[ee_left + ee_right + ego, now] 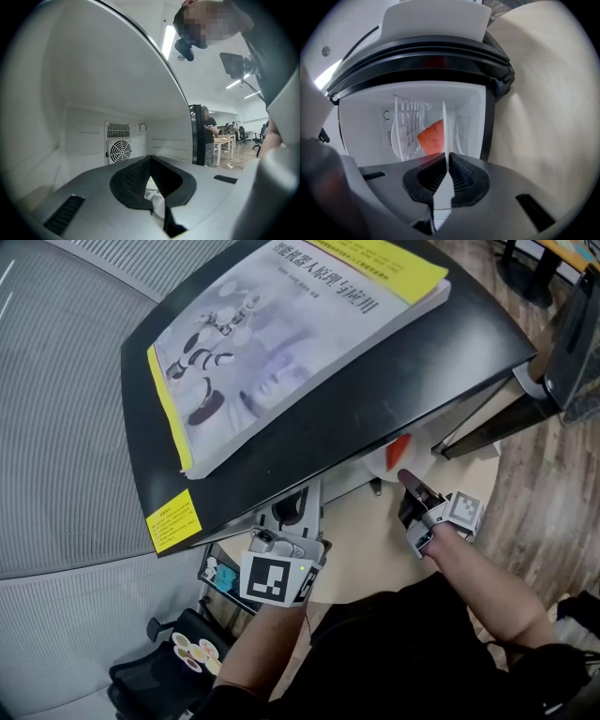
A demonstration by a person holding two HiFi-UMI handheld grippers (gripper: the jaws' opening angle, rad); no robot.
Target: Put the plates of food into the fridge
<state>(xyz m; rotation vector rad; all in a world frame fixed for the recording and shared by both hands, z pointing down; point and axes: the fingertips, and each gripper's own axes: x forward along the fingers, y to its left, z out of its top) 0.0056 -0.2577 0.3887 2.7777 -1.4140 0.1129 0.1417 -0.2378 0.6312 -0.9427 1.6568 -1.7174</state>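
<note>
While my right gripper (pixel 409 478) (pixel 446 158) points at the open front of the small white fridge with a black top (pixel 422 362) (pixel 365 126), its jaws are clamped tight on the rim of the white round plate (pixel 389 463) (pixel 444 126). In the right gripper view I see that plate edge-on, a thin white line running from between the pads toward the compartment. The orange-red wedge of food (pixel 399 447) (pixel 432 137) lies on it, and behind the food is a white wire shelf (pixel 407 123). From my head view the plate sits at the mouth of the fridge, partly under the overhanging edge of the black top and above the pale round wooden table (pixel 370 545) (pixel 543 117).

My left gripper (pixel 292 512) (pixel 151 160) is at the fridge's front, to the left of the plate. It looks into the white interior, where a round fan grille (pixel 120 151) sits on the back wall. Its jaws meet at the tips. Something white and crumpled shows in the gap behind them, and I cannot tell what it is.

A large book with yellow edging (pixel 291 334) lies flat on the black top, and a yellow sticker (pixel 174 519) is stuck at the top's near corner.
</note>
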